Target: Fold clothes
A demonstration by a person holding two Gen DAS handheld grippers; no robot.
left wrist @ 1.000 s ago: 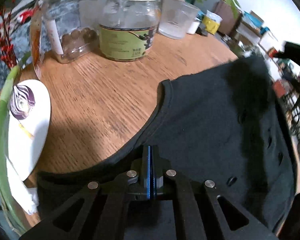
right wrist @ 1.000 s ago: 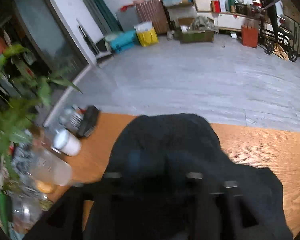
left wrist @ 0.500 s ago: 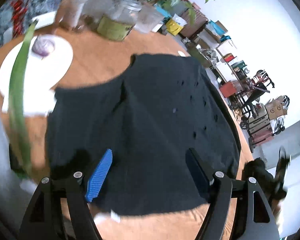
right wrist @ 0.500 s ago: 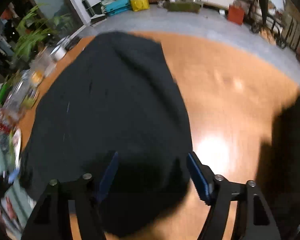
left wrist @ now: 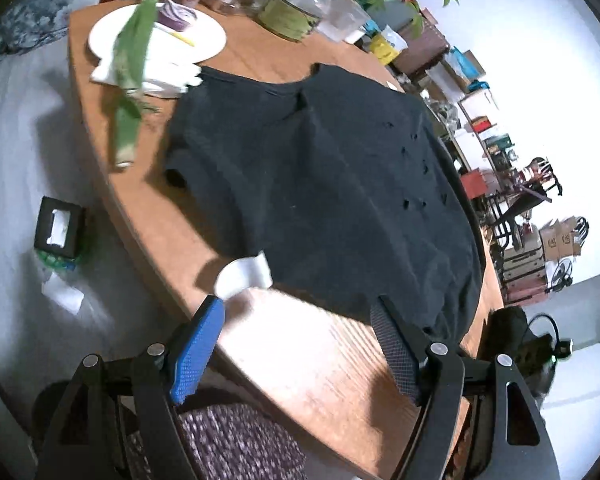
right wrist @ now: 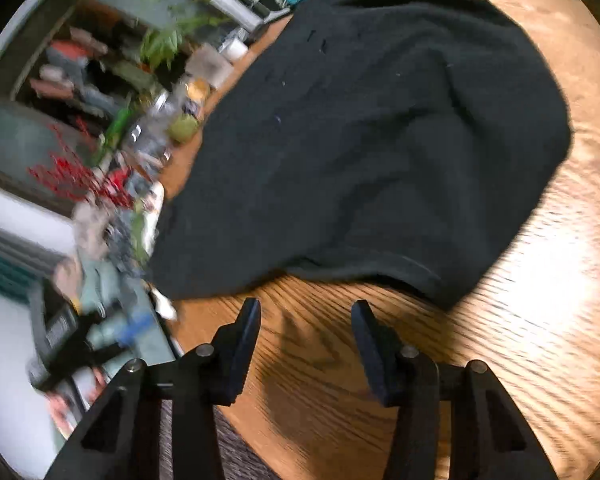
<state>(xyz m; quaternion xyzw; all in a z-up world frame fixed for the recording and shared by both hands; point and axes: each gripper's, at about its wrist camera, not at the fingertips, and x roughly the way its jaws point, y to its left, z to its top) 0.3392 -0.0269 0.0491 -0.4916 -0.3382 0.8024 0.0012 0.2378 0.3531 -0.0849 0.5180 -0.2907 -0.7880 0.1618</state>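
Note:
A black T-shirt point(left wrist: 324, 184) lies spread on the round wooden table point(left wrist: 300, 360), its neckline toward the far side and a white label point(left wrist: 244, 274) sticking out at its near hem. My left gripper point(left wrist: 296, 316) is open, hovering just short of that hem with nothing between its fingers. In the right wrist view the same shirt point(right wrist: 364, 152) lies folded over, its hem edge near me. My right gripper point(right wrist: 306, 316) hangs over bare wood in front of the hem; its jaws are closing with nothing between them.
A white plate point(left wrist: 156, 36) with a leek and a cut onion sits at the far left, next to glass jars point(left wrist: 296, 8) and plants. A patterned seat cushion point(left wrist: 236, 440) is below the table edge. A black box point(left wrist: 58, 228) lies on the floor.
The left gripper let go of the shirt's collar area, opened wide and pulled back to the near hem. The right gripper drew back off the shirt to the near table edge and narrowed its jaws.

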